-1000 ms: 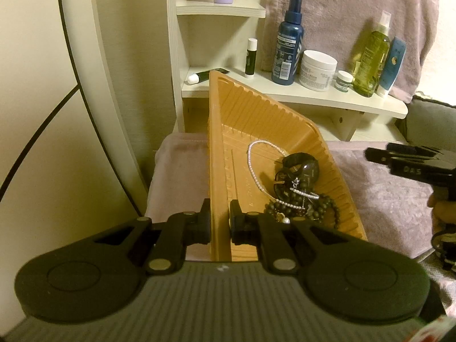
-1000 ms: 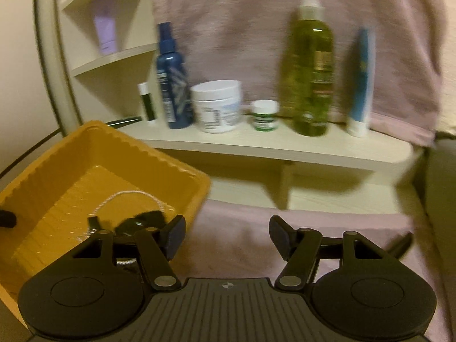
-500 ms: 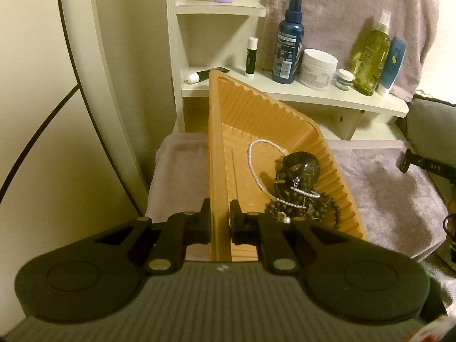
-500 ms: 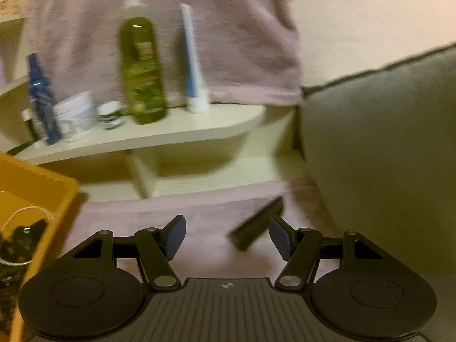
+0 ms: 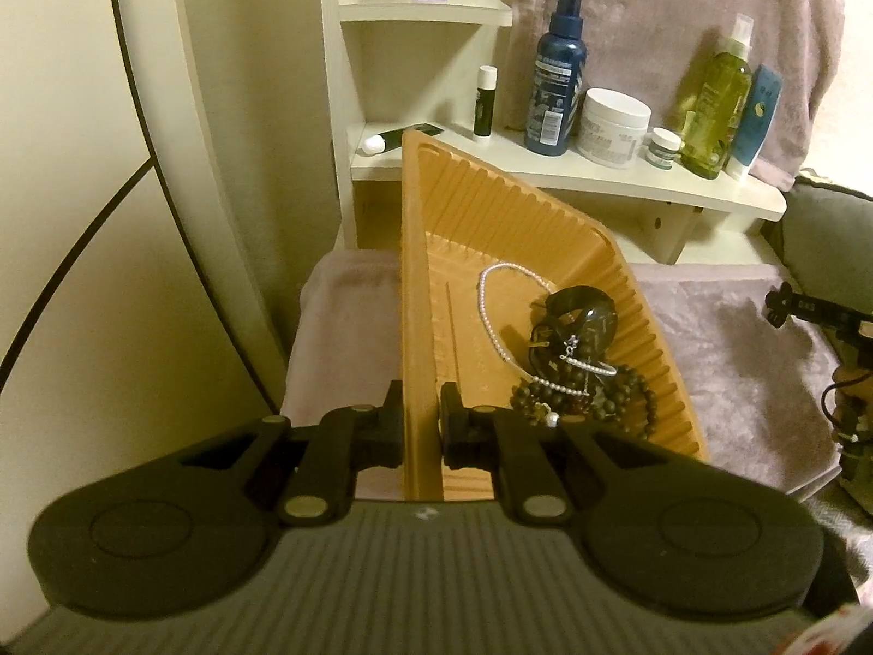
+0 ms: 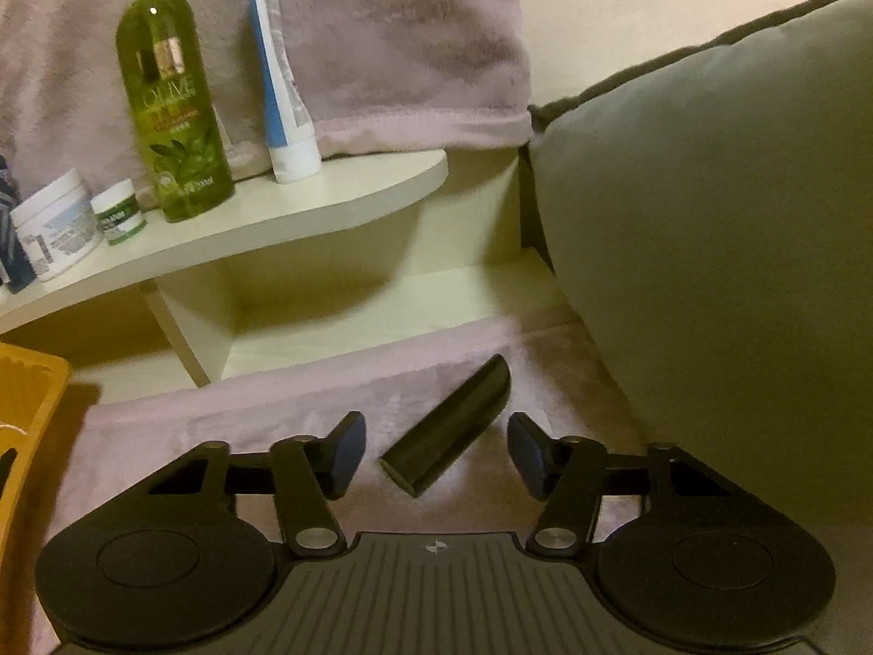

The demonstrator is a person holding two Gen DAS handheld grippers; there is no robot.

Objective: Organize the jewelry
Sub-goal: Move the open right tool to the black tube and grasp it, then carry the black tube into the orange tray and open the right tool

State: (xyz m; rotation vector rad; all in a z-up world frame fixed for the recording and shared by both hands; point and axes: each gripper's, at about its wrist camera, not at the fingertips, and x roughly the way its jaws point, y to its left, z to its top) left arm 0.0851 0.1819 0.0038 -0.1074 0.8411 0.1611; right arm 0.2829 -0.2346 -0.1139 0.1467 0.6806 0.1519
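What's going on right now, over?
Left tongs clamped on orange tray wall. Right tongs closing around dark hair clip, not touching. Nothing blocking.

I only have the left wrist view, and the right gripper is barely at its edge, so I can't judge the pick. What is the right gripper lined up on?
Observer: A dark tapered tube lies on the pink cloth, between the jaws of the right gripper. The jaws have just been closing but do not touch it yet.
Operator: My left gripper pinches the orange tray. Is anything crowding the right one?
Observer: A grey cushion rises close by, on the tube's right in that view.
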